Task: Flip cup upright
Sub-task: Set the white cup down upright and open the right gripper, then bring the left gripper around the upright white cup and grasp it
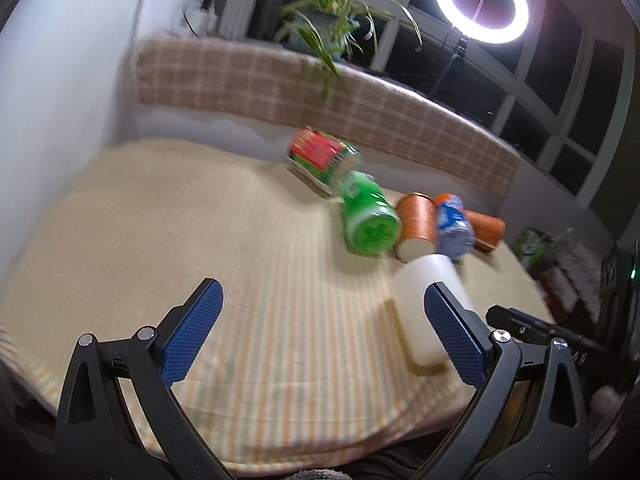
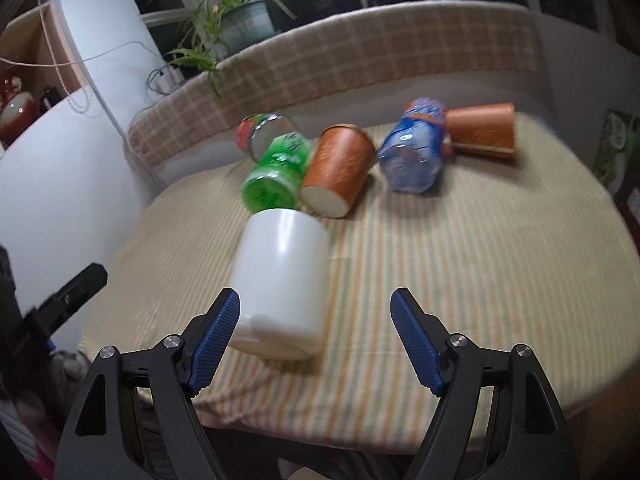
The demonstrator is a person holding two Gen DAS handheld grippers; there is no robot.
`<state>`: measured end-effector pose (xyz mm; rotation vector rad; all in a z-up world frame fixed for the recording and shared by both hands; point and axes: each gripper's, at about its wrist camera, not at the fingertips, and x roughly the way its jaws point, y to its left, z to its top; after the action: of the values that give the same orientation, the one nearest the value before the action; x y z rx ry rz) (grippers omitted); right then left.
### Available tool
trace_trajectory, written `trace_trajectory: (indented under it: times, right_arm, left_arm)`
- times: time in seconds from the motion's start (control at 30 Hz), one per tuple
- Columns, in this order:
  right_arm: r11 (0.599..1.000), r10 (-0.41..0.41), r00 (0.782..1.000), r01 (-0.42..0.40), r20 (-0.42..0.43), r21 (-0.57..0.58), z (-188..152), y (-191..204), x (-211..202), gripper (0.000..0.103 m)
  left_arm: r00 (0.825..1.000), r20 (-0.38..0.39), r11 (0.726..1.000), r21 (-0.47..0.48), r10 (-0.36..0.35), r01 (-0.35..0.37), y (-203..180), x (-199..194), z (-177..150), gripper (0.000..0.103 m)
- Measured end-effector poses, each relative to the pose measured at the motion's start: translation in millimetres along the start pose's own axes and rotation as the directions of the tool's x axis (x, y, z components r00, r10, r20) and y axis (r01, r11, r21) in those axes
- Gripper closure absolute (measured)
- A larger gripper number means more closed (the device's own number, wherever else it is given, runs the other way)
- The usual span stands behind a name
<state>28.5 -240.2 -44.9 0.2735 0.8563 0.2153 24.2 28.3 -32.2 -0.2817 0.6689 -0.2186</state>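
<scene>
A white cup (image 2: 280, 288) lies on its side on the striped tablecloth (image 2: 460, 280), close in front of my right gripper (image 2: 316, 308). The right gripper is open and empty; its left finger (image 2: 220, 328) is beside the cup's near end. In the left wrist view the same white cup (image 1: 420, 304) lies to the right, partly behind the right finger (image 1: 452, 332) of my left gripper (image 1: 320, 308), which is open and empty. Two orange-brown cups (image 2: 340, 168) (image 2: 480, 128) also lie on their sides further back.
A green bottle (image 2: 276, 172), a red-and-green can (image 2: 260, 132) and a blue bottle (image 2: 416, 148) lie tipped among the cups. A checked cushion (image 2: 340, 64) runs along the back edge. A potted plant (image 2: 236, 20) and a ring light (image 1: 482, 0) stand behind. A white wall (image 1: 52, 80) is on the left.
</scene>
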Motion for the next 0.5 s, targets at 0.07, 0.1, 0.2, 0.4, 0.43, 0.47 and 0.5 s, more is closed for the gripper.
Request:
trace_trajectory:
  times: [0.07, 0.1, 0.2, 0.4, 0.43, 0.47, 0.5]
  right_arm:
    - [1.0, -0.022, 1.0, 0.021, 0.011, 0.005, -3.7, -5.6, -6.5, 0.025]
    - [0.999, -0.035, 0.999, 0.035, 0.014, 0.009, -5.7, -9.1, -9.2, 0.025]
    - [0.998, -0.058, 0.998, 0.057, 0.015, 0.03, -10.1, -20.2, -14.4, 0.025]
    - [0.992, -0.096, 0.995, 0.095, 0.01, 0.085, -18.5, -43.7, -23.6, 0.025]
    - [0.991, -0.102, 0.995, 0.101, 0.01, 0.089, -19.6, -46.0, -25.1, 0.025]
    - [0.99, -0.107, 0.994, 0.106, 0.01, 0.092, -20.9, -47.7, -27.1, 0.025]
    - [0.989, -0.111, 0.994, 0.109, 0.01, 0.095, -21.5, -48.2, -27.4, 0.025]
  left_arm:
    - [0.997, -0.044, 0.998, -0.029, -0.057, 0.055, -1.4, 9.5, 3.1, 0.004]
    - [0.994, -0.067, 0.996, -0.04, -0.083, 0.081, -2.6, 14.6, 5.0, 0.005]
    - [0.975, -0.137, 0.983, -0.09, -0.173, 0.162, -5.0, 30.8, 9.8, 0.006]
    - [0.884, -0.278, 0.915, -0.265, -0.376, 0.305, -9.4, 72.2, 15.4, 0.011]
    - [0.87, -0.29, 0.903, -0.291, -0.398, 0.316, -9.8, 76.8, 15.3, 0.011]
    - [0.856, -0.303, 0.891, -0.32, -0.419, 0.323, -10.0, 82.4, 15.1, 0.011]
    - [0.839, -0.316, 0.877, -0.349, -0.443, 0.331, -11.8, 89.2, 14.4, 0.012]
